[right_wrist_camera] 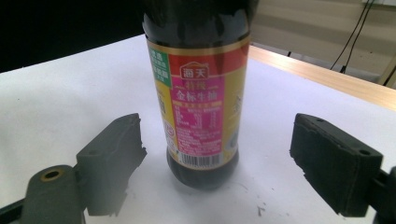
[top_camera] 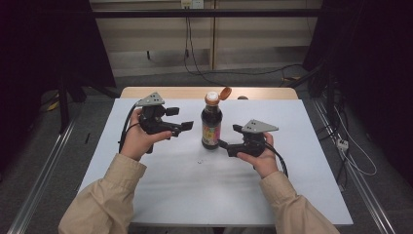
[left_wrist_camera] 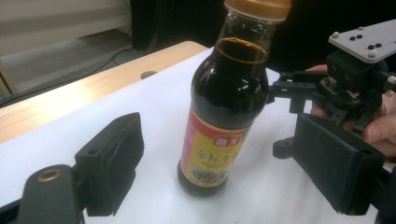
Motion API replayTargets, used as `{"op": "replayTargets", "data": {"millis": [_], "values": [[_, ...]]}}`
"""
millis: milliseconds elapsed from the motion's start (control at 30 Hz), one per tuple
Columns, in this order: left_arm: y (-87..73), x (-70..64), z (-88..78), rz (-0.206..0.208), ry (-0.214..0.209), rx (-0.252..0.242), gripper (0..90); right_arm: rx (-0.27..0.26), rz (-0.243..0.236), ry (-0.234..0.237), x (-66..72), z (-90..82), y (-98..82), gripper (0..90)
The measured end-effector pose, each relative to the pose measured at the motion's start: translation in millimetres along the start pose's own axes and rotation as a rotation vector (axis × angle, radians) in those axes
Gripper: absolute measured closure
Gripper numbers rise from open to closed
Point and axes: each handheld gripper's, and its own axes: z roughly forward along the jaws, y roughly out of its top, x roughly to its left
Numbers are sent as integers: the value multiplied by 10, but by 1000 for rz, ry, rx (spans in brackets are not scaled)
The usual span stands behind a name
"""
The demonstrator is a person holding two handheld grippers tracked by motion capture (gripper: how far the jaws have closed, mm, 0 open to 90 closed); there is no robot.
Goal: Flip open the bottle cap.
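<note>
A dark soy sauce bottle (top_camera: 211, 124) stands upright near the middle of the white table cover (top_camera: 160, 185), its orange flip cap (top_camera: 225, 92) hinged open. My left gripper (top_camera: 180, 118) hovers just left of the bottle, jaws open and aimed at it. In the left gripper view the bottle (left_wrist_camera: 224, 107) stands ahead of the left gripper (left_wrist_camera: 217, 126), whose pads (left_wrist_camera: 116, 154) are well apart from it. My right gripper (top_camera: 229, 136) sits low at the bottle's right, open. The labelled bottle (right_wrist_camera: 198, 93) stands ahead of the right gripper (right_wrist_camera: 217, 123), untouched. The right gripper (left_wrist_camera: 282, 116) also appears behind the bottle.
A wooden table edge (top_camera: 185, 92) runs along the back of the white cover. A small speck (top_camera: 199, 160) lies in front of the bottle. Cables (top_camera: 195, 63) trail over the floor behind, and dark curtains (top_camera: 44, 44) hang at both sides.
</note>
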Motion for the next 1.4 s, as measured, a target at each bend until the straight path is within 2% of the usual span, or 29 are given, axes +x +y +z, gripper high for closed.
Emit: {"op": "replayTargets", "data": {"millis": [33, 367, 667, 833, 1033, 1400], "values": [[-15, -6, -8, 3, 1, 0, 162, 0, 10, 2, -3, -15, -9, 162], [-235, 16, -49, -23, -2, 17, 158, 10, -4, 13, 6, -160, -68, 155], [-418, 58, -138, -36, 13, 29, 154, 53, 9, 14, 7, -245, -162, 148], [-499, 47, -188, -35, 13, 22, 153, 57, 10, 18, 13, -301, -187, 146], [-633, 35, -222, -37, 17, 37, 147, 67, 24, 24, 3, -397, -239, 142], [-793, -7, -309, -39, 22, 31, 139, 73, 41, 8, -37, -600, -357, 141]]}}
